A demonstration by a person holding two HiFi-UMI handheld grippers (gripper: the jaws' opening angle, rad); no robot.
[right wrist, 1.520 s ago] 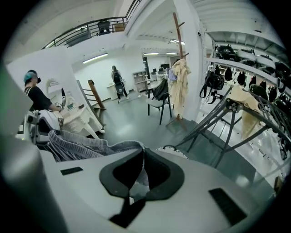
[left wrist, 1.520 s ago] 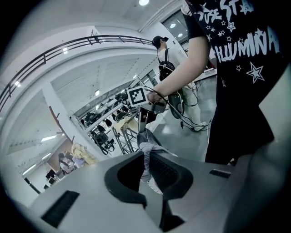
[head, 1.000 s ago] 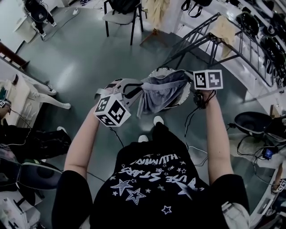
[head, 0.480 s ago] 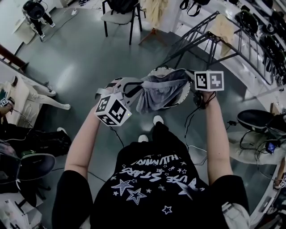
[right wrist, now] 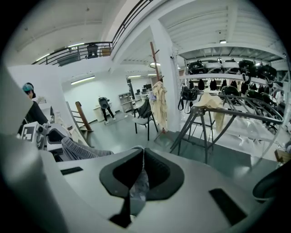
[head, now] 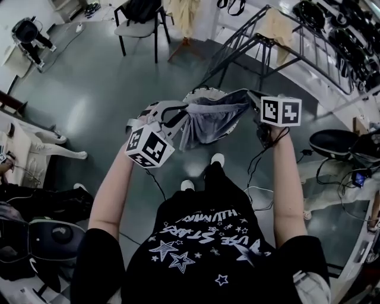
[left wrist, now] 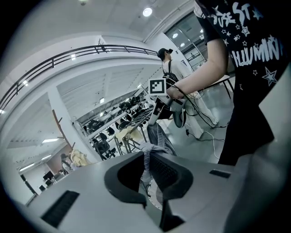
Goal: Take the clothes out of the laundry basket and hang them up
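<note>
Grey garment, one, pinched by left tongs and right tongs.

Head view is dim and cool-toned: soft sheen on the floor, no hard shadows, edges bent. My 2 gripper views are heavy fisheye with black vignetted corners. Ceiling light blows out slightly. Close foreground is soft, background reasonably sharp.
</note>
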